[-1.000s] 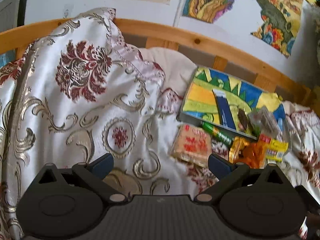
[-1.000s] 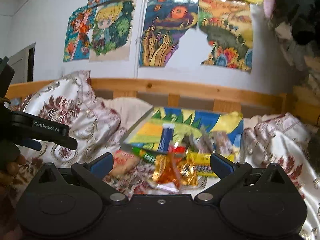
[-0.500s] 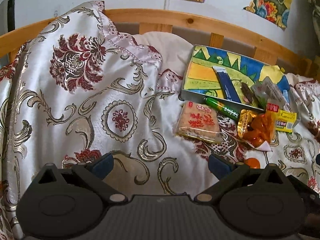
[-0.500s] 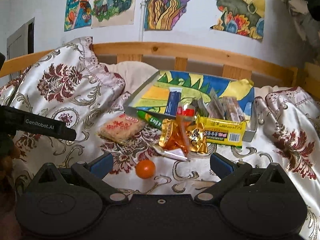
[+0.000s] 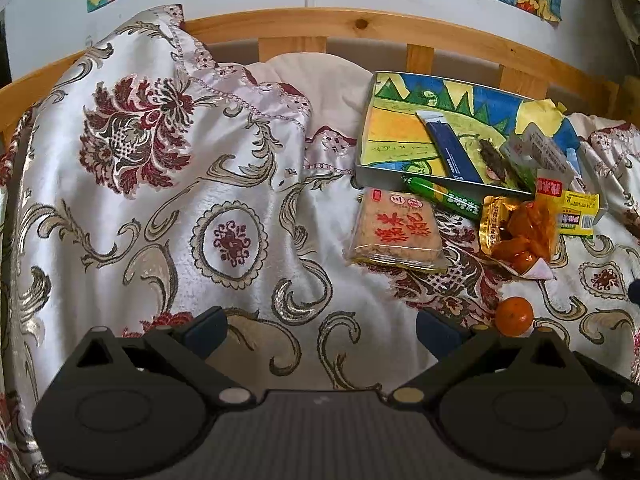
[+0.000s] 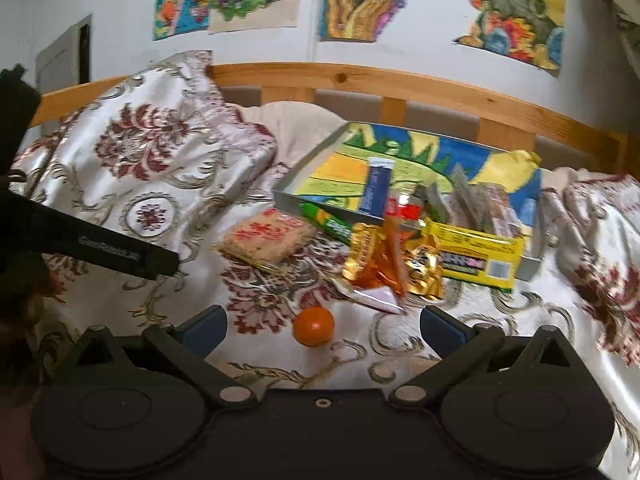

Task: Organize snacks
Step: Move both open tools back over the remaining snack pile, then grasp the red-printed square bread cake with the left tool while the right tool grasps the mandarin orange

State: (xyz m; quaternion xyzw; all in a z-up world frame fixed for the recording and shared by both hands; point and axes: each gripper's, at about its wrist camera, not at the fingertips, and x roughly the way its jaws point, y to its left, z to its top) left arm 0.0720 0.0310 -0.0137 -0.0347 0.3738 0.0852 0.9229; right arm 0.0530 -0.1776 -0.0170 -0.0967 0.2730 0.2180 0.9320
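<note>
Nearest me, my right gripper (image 6: 323, 320) has its jaws spread wide and empty, hovering just above the bed. A small orange (image 6: 313, 325) now lies between its fingertips; a second ago this camera looked higher, at the wall, and the fruit was out of sight. My left gripper (image 5: 321, 326) is also released and empty, over bare bedspread (image 5: 168, 208); it too has tipped downward, so the orange now shows at its right edge.

I judge that I am lining up for a first pick, probably the orange; nothing has been sorted yet.

Beyond the orange lie the snacks: a gold pouch of orange pieces (image 6: 394, 264), a flat rice cracker pack (image 6: 267, 240), a green stick pack (image 6: 326, 222) and a yellow bar (image 6: 474, 258) resting against a shallow painted tray (image 6: 320, 160). A blue bar (image 6: 376, 186) and more wrappers sit inside it.

Further back, a pillow, the wooden bed rail (image 6: 400, 80), then a white wall with bright drawings.
</note>
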